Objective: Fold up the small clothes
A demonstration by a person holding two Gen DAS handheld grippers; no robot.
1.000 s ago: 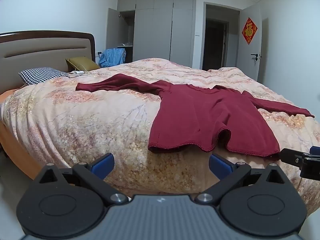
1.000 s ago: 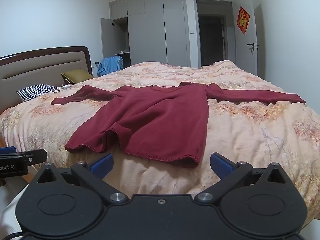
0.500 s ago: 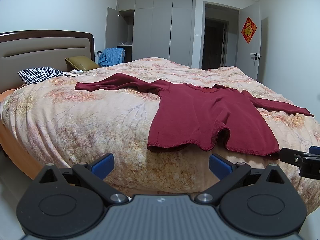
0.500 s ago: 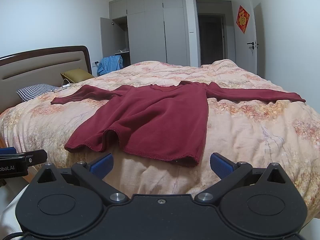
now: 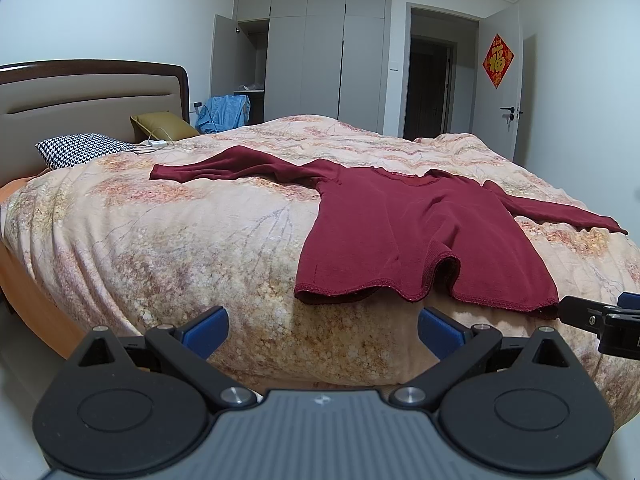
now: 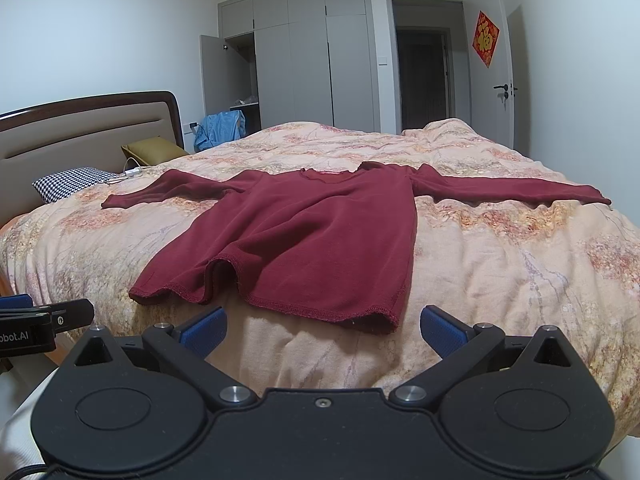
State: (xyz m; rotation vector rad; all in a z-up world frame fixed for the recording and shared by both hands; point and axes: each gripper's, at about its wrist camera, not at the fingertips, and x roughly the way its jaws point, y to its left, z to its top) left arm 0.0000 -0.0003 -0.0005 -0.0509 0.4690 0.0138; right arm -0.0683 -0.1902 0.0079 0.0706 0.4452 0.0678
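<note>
A dark red long-sleeved top (image 5: pixel 404 236) lies flat on the bed with both sleeves spread out; it also shows in the right wrist view (image 6: pixel 312 236). Its hem faces me and is rumpled into a small fold near the middle. My left gripper (image 5: pixel 322 330) is open and empty, just short of the hem's left corner. My right gripper (image 6: pixel 322 330) is open and empty, just short of the hem's right part. Each gripper's tip shows at the edge of the other's view.
The bed has a peach floral quilt (image 5: pixel 168 240) and a padded headboard (image 5: pixel 80 100) at left. A houndstooth pillow (image 5: pixel 80 150), an olive cushion (image 5: pixel 160 126) and a white charger lie near the headboard. Wardrobe and open doorway stand behind.
Both grippers have edged slightly closer to the hem of the top. Both stay open. The top has not moved.
</note>
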